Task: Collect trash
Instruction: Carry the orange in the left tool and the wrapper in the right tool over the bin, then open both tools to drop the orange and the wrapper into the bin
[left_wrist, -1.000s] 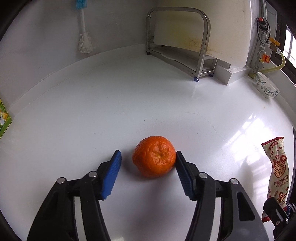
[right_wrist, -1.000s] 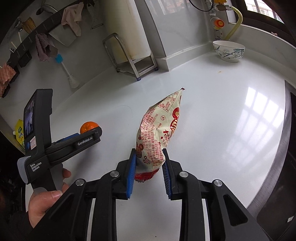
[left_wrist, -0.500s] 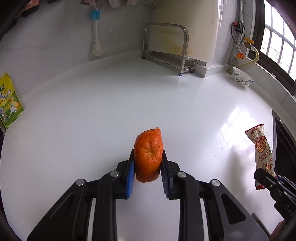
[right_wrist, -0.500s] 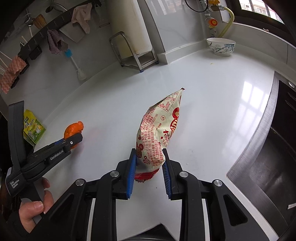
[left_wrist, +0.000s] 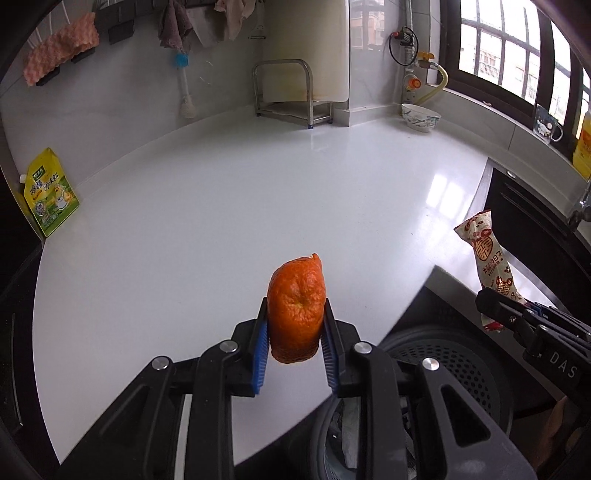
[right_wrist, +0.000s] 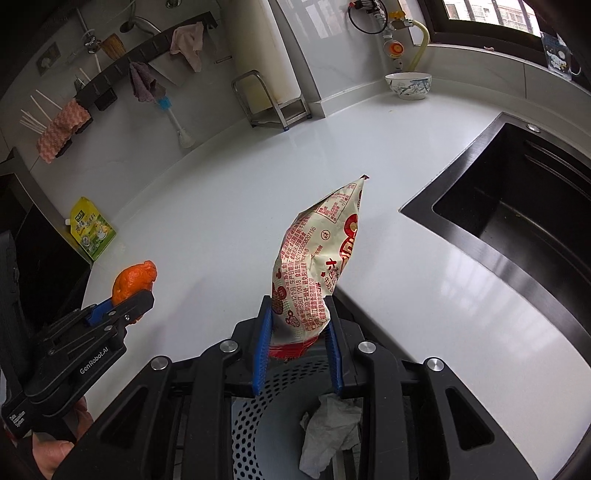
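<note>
the perforated bin (right_wrist: 280, 417) stands below the counter (left_wrist: 229, 206) edge, under both tools, probably so trash can fall in. the right gripper (right_wrist: 295, 343) is clamped on the snack wrapper (right_wrist: 314, 258), and the left gripper (left_wrist: 293, 341) squeezes the orange peel (left_wrist: 297, 306) above the edge.

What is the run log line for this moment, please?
left gripper: holds orange peel | right gripper: holds snack wrapper | bin: below both
</note>
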